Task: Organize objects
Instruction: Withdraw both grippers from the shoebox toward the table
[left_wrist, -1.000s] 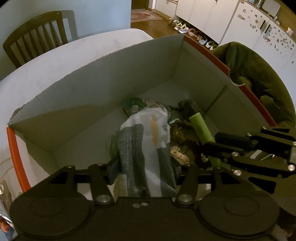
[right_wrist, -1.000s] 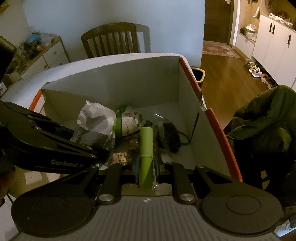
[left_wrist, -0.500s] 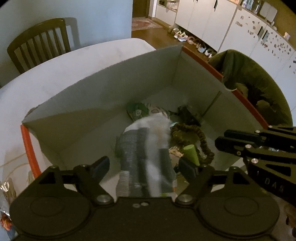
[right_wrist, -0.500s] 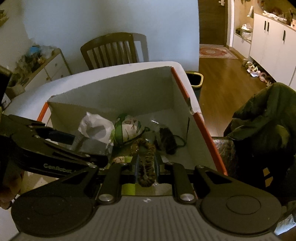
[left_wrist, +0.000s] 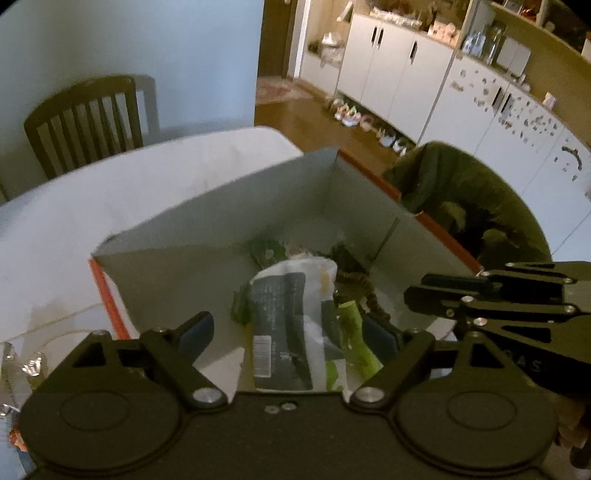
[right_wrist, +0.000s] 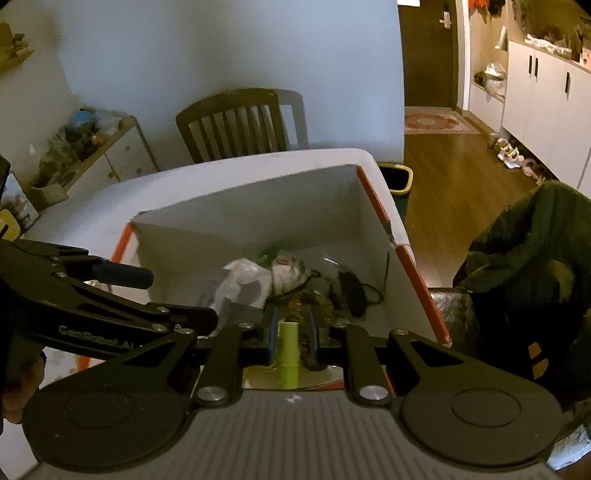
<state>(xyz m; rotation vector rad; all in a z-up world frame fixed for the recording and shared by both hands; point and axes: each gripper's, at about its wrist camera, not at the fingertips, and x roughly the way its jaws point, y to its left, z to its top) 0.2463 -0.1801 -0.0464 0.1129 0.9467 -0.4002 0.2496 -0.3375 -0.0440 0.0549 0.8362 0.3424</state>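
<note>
Green tube (right_wrist: 287, 352) points straight ahead, pinched lengthwise in the right gripper (right_wrist: 291, 334); the left gripper (left_wrist: 291, 332) (jaws just spreading) hangs over the packet (left_wrist: 288, 321) in the box (left_wrist: 177, 236).

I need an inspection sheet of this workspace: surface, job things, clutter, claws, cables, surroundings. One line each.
Surface: white table, mostly bare.
Job things: open box holds a pouch, a green-white packet, a brown band and a dark item.
Clutter: foil wrappers at the table's left edge.
Claws: left claw open, just opened, above the pouch; right claw shut on a green tube.
Cables: thin black cord in the box.
Surroundings: chair, cabinets, green coat.
</note>
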